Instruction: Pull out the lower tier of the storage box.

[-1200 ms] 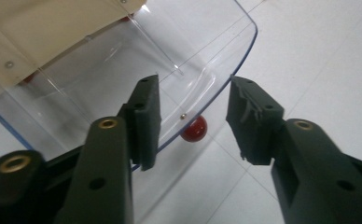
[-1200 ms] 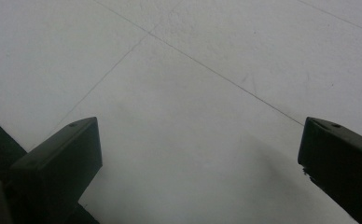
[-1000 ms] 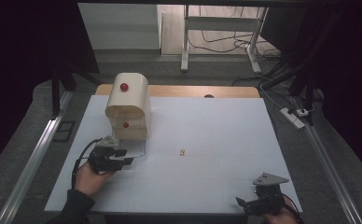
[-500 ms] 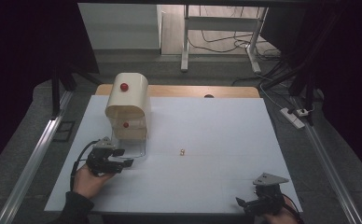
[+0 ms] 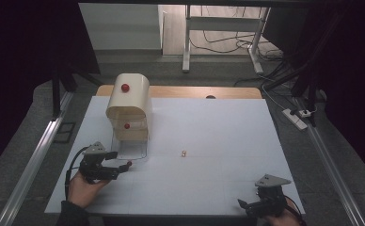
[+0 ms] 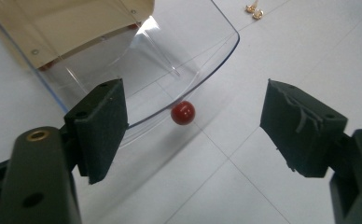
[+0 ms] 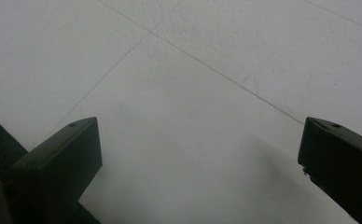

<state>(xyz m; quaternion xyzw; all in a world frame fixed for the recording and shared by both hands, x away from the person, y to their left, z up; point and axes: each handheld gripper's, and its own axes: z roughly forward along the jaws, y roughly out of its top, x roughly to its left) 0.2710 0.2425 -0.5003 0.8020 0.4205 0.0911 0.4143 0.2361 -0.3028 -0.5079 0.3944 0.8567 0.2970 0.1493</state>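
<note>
Black two-jaw left gripper and right gripper — grey three-cornered top plates, brass-ringed screw holes, black cables; dark sleeve — left arm.

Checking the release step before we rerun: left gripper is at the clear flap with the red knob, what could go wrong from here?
1. The left gripper, whose jaws have just been opening, has the red knob between its pads untouched; pulling back askew may clip it and tug the clear flap.
2. The small gold piece lies loose near the cream box; a sweeping hand might knock it.
</note>
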